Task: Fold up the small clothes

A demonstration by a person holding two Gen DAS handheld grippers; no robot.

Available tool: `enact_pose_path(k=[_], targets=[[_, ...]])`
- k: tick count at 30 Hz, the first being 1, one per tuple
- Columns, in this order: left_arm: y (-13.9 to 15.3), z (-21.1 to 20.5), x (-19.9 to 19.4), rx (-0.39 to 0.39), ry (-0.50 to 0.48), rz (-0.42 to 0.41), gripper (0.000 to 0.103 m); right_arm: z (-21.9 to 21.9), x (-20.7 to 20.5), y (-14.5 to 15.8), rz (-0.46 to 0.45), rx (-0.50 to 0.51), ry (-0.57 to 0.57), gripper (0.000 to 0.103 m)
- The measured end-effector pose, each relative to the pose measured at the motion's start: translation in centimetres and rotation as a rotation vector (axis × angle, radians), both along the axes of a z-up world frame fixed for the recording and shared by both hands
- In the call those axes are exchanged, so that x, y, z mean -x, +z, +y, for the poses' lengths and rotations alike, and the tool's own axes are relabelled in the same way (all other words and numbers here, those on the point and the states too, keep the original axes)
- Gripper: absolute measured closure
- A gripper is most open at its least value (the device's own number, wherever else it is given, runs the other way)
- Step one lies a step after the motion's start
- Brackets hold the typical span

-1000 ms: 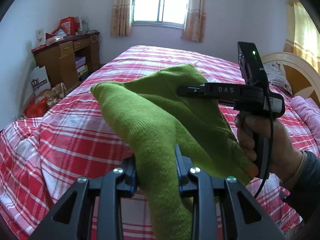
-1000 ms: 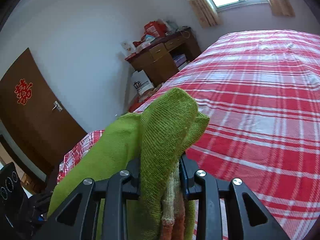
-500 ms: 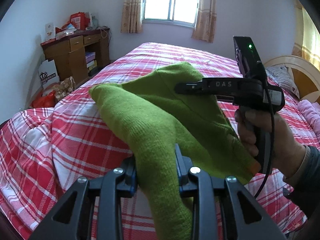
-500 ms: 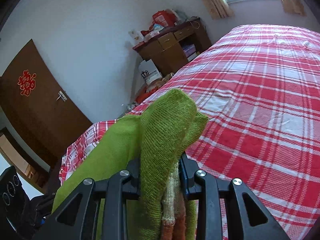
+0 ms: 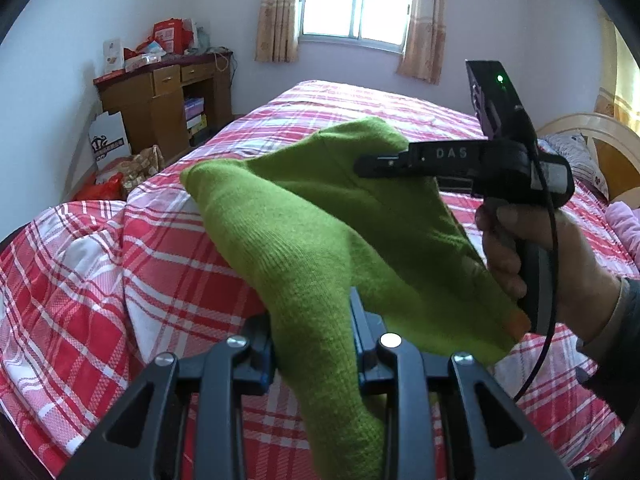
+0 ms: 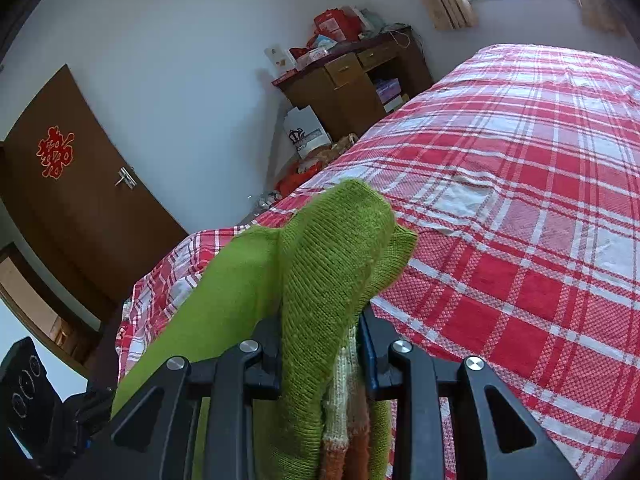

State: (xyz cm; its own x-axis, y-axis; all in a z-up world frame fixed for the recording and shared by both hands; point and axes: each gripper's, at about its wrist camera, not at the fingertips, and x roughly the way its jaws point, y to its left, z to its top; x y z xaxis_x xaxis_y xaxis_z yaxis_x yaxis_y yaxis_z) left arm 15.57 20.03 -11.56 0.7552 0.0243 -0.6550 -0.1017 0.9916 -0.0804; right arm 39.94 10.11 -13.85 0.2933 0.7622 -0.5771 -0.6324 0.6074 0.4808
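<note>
While the left tool (image 5: 312,332) is pinching one bunched end of the green knit garment (image 5: 328,216), the right tool (image 6: 320,336) is pinching another fold of it. The garment is hanging stretched between them above the near end of the red plaid bed (image 5: 120,264).

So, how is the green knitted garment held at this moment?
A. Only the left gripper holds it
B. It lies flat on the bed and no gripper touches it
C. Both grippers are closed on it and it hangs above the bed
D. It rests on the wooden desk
C: the left gripper and the right gripper each pinch the green knitted garment, which is lifted off the plaid bed.
</note>
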Motion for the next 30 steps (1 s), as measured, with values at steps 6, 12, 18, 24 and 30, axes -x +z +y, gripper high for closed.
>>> enact_pose_path(k=[6, 12, 18, 24, 30], targets=[[-0.7, 0.0, 0.3, -0.014, -0.004, 0.013, 0.071, -0.2, -0.3, -0.4, 0.013, 0.005, -0.01, 0.073], [-1.3, 0.3, 0.2, -0.015, 0.005, 0.034, 0.063, -0.2, -0.4, -0.7, 0.025, 0.005, -0.022, 0.073], [-2.1, 0.4, 0.0, -0.02, 0.016, 0.058, 0.055, -0.4, -0.9, -1.2, 0.034, 0.02, -0.041, 0.073], [-2.8, 0.1, -0.1, -0.038, 0.024, 0.072, 0.039, -0.7, -1.3, -2.6, 0.052, 0.055, -0.067, 0.073], [-2.9, 0.4, 0.2, -0.046, 0.037, 0.072, 0.031, -1.3, -1.5, -3.4, 0.063, 0.061, -0.08, 0.073]])
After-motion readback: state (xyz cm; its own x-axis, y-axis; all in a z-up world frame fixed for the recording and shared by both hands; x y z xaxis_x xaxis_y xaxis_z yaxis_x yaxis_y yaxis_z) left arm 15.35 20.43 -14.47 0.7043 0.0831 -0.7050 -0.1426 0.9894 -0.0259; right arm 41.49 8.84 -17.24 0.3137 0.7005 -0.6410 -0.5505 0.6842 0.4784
